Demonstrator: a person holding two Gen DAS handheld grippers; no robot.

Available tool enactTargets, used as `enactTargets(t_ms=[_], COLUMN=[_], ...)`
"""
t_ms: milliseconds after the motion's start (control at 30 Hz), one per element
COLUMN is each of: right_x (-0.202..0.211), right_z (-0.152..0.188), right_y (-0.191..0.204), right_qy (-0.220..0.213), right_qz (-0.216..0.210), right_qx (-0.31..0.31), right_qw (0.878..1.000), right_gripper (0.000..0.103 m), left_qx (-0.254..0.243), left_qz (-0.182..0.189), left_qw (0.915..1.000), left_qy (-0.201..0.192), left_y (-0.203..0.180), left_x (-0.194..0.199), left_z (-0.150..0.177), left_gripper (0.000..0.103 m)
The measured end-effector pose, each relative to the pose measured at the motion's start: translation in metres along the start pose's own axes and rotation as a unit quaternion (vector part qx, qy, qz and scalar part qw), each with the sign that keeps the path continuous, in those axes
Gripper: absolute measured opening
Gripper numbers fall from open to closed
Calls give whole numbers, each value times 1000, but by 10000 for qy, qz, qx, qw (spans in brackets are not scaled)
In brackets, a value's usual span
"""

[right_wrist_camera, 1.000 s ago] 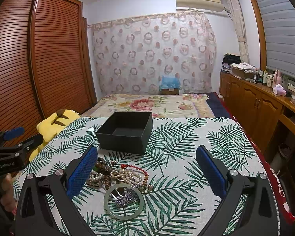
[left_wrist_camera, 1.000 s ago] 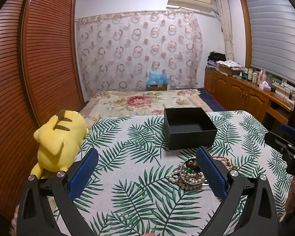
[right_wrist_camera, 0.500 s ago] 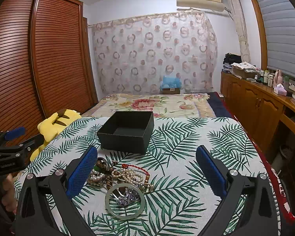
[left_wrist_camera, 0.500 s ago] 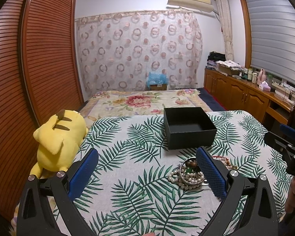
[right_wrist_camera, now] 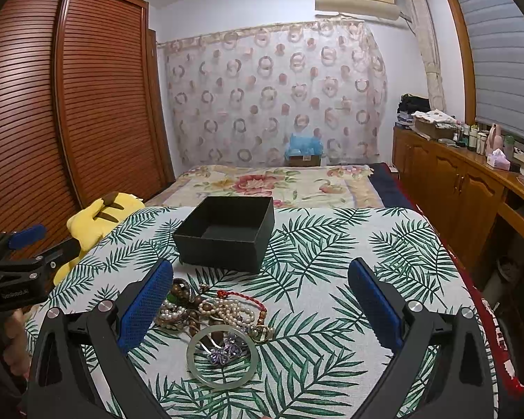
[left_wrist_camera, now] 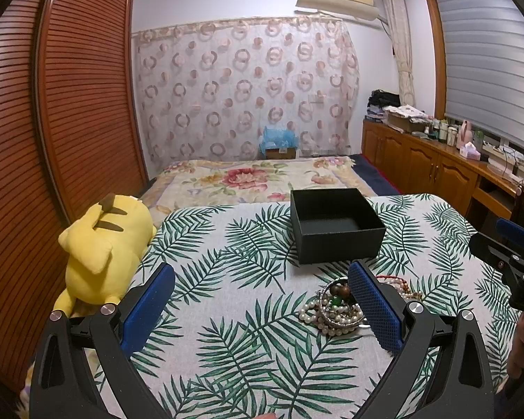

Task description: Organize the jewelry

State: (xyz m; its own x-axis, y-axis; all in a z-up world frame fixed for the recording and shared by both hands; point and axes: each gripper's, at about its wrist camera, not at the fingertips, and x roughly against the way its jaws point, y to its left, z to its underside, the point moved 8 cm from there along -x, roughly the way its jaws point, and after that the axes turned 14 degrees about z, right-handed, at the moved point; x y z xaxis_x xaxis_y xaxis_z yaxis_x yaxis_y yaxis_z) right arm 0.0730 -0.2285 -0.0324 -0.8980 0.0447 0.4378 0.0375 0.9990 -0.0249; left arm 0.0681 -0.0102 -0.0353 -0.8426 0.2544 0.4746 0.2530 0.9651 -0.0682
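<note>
right wrist view: the square black cardboard box (right_wrist_camera: 227, 234) is empty. the tangled pile of bead and pearl jewelry (right_wrist_camera: 213, 310) lies just in front of it. right gripper (right_wrist_camera: 260, 309) and left gripper (left_wrist_camera: 260, 309) are spread wide, holding nothing.

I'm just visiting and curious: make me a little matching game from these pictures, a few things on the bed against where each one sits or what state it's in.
Things:
1. black box
2. pale green bangle
3. yellow plush toy
4. red cord bracelet

Descriptions:
A. lying at the cloth's edge, beside the wooden wardrobe
B. open, nothing inside
C. lying flat at the near end of the jewelry pile, ringing a purple piece
D. in the pile, on the side nearer the box

Pairs: 1-B, 2-C, 3-A, 4-D
</note>
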Motion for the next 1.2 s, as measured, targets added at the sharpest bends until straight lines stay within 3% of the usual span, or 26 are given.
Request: enactTargets(t_ms=[733, 1200], right_x=[2, -4], right_z=[-2, 13], right_y=[3, 15], right_qy=[-68, 86], right_qz=[-104, -501], right_qx=[18, 277], right_qw=[9999, 9983], right_gripper=[101, 101], left_qx=[-2, 40], left_qz=[3, 171], left_qw=[10000, 9991], left_qy=[9, 376], left_y=[-2, 6], left_x=[-1, -21], left_z=[0, 23], left_gripper=[96, 96])
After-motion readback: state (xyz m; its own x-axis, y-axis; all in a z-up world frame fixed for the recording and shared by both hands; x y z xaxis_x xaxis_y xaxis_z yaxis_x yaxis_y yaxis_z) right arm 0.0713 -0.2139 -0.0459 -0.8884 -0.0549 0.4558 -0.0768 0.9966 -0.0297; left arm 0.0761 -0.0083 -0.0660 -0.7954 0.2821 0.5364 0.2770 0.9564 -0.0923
